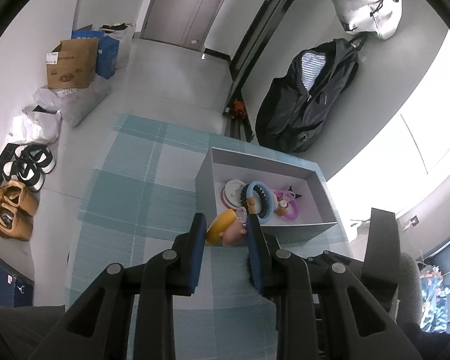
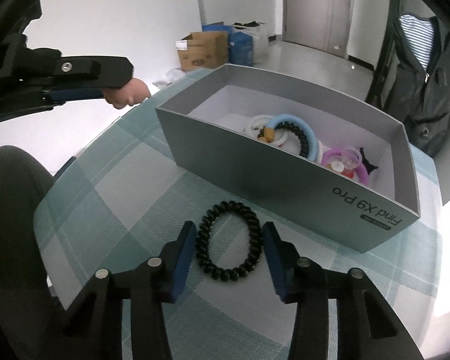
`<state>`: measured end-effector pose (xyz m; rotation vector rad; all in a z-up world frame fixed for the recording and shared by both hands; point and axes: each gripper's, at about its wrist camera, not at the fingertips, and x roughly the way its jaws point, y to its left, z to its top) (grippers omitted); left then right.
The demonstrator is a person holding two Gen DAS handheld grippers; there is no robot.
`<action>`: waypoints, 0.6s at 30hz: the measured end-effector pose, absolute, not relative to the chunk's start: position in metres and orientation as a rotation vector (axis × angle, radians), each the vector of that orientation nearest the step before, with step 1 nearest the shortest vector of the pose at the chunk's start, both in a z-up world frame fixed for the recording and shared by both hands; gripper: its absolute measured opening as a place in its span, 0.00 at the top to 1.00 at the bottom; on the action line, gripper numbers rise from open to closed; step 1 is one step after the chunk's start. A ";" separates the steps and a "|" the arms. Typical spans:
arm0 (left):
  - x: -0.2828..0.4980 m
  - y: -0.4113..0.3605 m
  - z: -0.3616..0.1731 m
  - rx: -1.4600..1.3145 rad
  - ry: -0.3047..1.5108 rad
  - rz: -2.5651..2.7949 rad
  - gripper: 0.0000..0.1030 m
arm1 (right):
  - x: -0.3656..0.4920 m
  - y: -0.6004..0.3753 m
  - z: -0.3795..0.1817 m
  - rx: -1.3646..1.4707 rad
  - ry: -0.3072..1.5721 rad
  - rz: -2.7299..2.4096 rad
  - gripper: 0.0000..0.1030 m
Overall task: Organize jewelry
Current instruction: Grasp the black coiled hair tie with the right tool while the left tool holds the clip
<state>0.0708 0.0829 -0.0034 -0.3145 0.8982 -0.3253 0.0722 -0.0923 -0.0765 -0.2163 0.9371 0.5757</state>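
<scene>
Right wrist view: the right claw [image 2: 228, 250] straddles a black coil hair tie [image 2: 228, 241] lying flat on the checked worktop [image 2: 129, 186], blue pads just beside it on both sides; whether they press it I cannot tell. At 1 o'clock stands the grey box [image 2: 285, 177] holding rings and ties. At 10 o'clock the left claw [image 1: 225, 229] is clenched on a yellow band with a pink charm [image 1: 225, 231].

Bright daylight glares white from the window side; fisheye bends edges, corners vignette black.
</scene>
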 end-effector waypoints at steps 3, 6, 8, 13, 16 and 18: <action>0.071 0.083 -0.003 -0.314 0.900 -0.330 0.79 | 0.070 -0.093 -0.077 -0.205 0.938 0.580 0.61; 0.070 0.083 -0.003 -0.310 0.902 -0.333 0.79 | 0.070 -0.096 -0.077 -0.179 0.946 0.586 0.62; 0.070 0.083 -0.003 -0.308 0.904 -0.331 0.79 | 0.072 -0.100 -0.075 -0.135 0.956 0.604 0.62; 0.071 0.081 -0.004 -0.305 0.909 -0.327 0.79 | 0.072 -0.108 -0.070 -0.037 0.968 0.641 0.63; 0.072 0.080 -0.005 -0.300 0.916 -0.325 0.79 | 0.072 -0.112 -0.066 0.020 0.966 0.668 0.63; 0.072 0.080 -0.006 -0.295 0.919 -0.319 0.79 | 0.072 -0.116 -0.064 0.042 0.963 0.677 0.63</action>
